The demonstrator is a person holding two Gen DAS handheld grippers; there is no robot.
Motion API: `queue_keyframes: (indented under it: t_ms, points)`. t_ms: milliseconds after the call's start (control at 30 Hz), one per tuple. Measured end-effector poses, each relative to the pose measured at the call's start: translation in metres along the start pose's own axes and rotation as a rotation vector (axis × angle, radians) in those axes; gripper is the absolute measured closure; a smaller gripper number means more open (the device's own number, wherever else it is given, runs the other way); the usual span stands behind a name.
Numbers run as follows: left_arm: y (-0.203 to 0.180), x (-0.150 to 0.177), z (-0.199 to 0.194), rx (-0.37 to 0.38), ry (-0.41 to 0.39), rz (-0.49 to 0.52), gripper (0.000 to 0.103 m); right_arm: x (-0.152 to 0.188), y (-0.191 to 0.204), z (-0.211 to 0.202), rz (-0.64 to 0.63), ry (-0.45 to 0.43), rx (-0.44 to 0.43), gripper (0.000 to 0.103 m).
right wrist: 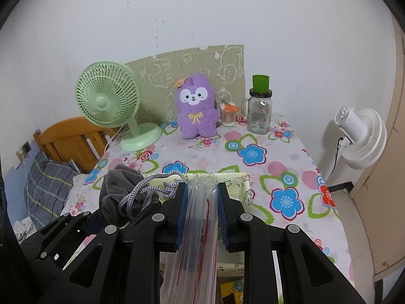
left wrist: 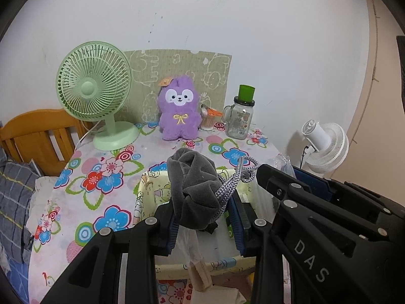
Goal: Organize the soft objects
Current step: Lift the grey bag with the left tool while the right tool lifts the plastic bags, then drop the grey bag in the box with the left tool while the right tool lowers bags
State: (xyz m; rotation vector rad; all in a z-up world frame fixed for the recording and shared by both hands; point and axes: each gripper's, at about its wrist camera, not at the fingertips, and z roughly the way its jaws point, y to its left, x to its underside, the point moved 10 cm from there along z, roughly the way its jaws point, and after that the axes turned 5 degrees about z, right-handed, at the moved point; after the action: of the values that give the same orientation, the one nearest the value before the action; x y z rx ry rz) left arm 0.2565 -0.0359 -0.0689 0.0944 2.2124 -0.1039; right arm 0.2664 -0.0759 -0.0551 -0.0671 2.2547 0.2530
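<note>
Left wrist view first: the left gripper (left wrist: pixel 205 217) is clamped on a bundled grey velvet pouch (left wrist: pixel 193 185), its blue pads pressed against the bundle from both sides. A grey-and-white braided drawstring (left wrist: pixel 234 181) loops out of the pouch to the right and curls toward the right gripper (left wrist: pixel 297 177), whose black frame fills the lower right corner. The pouch hangs over a pale yellow storage box (left wrist: pixel 149 192) with cartoon prints, which sits on the floral tablecloth (left wrist: pixel 101 177). A strip of clear plastic dangles below the pouch (what it belongs to I cannot tell). At the back of the table stand a green desk fan (left wrist: pixel 95 88), a purple plush toy (left wrist: pixel 179 109) leaning against a printed board, a cup of cotton swabs (left wrist: pixel 207 121), and a glass mug jar (left wrist: pixel 239 120) with a green cap. A white fan (left wrist: pixel 325 147) is off the table to the right, and a wooden headboard (left wrist: pixel 38 136) shows at left.

Right wrist view: the right gripper (right wrist: pixel 202 212) is closed on a clear plastic zip bag (right wrist: pixel 200 228) with a thin red line running down it; the bag hangs down between the blue pads. To the left, the grey velvet pouch (right wrist: pixel 119 190) and its braided drawstring (right wrist: pixel 152 190) sit in the left gripper (right wrist: pixel 83 224), just beside the right one. The yellow storage box (right wrist: pixel 243 185) lies directly ahead under both grippers, its rim visible beyond the fingertips. The green desk fan (right wrist: pixel 108 98), purple plush toy (right wrist: pixel 196 106) and glass mug jar (right wrist: pixel 259 114) line the far edge, well apart from the grippers.
</note>
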Motion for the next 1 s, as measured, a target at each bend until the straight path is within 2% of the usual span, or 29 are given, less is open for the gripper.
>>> queue_keyframes:
  t_ms: [433, 633, 800, 1000]
  points:
    - [0.014, 0.019, 0.029, -0.011, 0.078, -0.035, 0.066, 0.016, 0.003, 0.038, -0.001, 0.087, -0.012, 0.077]
    - [0.019, 0.026, 0.043, -0.018, 0.117, -0.047, 0.060, 0.021, 0.002, 0.055, 0.003, 0.120, -0.014, 0.077]
    - [0.021, 0.029, 0.053, -0.016, 0.141, -0.051, 0.047, 0.023, 0.000, 0.067, 0.007, 0.144, -0.011, 0.077]
    - [0.021, 0.030, 0.065, -0.004, 0.161, -0.060, 0.036, 0.023, -0.002, 0.078, 0.007, 0.157, -0.007, 0.077]
